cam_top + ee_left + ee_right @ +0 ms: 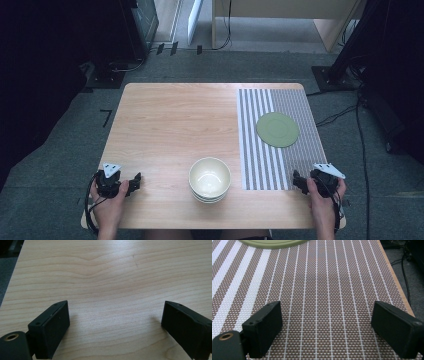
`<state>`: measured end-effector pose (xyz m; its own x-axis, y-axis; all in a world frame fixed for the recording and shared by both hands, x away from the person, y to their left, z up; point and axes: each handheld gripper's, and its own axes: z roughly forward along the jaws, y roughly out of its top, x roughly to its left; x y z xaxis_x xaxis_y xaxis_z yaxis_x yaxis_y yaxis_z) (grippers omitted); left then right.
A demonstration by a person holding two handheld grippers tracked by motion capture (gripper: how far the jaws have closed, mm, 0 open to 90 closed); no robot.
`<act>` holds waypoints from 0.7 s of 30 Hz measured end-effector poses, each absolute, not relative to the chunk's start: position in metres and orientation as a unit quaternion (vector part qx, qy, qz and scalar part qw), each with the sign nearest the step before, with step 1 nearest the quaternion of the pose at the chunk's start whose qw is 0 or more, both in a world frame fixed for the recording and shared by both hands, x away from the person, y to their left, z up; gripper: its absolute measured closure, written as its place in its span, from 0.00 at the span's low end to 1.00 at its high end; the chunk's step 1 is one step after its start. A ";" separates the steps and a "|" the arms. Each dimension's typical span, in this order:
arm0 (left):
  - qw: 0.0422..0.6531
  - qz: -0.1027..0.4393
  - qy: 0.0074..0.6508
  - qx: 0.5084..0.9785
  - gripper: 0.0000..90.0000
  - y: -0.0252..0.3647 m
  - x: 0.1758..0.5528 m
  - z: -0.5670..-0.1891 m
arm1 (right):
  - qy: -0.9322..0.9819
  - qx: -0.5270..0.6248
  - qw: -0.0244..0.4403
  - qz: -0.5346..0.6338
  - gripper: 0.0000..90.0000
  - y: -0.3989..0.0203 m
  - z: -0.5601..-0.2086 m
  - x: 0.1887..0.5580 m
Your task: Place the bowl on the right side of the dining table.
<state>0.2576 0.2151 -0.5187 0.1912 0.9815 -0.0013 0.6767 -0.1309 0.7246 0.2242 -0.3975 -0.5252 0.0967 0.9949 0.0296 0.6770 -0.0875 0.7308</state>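
Observation:
A stack of cream bowls stands near the front edge of the wooden table. A green plate lies on a striped placemat at the right. My left gripper rests at the front left corner, held by a hand, jaws wide open over bare wood with nothing between them. My right gripper sits at the front right, on the placemat's near edge, open and empty. In the right gripper view the plate's rim shows at the top, beyond the woven mat.
Grey carpet surrounds the table. Cables trail on the floor at the right, and dark stands sit behind the table's far corners. A pale wooden desk frame stands farther back.

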 end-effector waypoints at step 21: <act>0.352 0.257 0.589 0.681 0.09 0.204 0.256 -0.502 | 0.585 0.691 0.316 0.283 0.14 -0.402 -0.518 0.220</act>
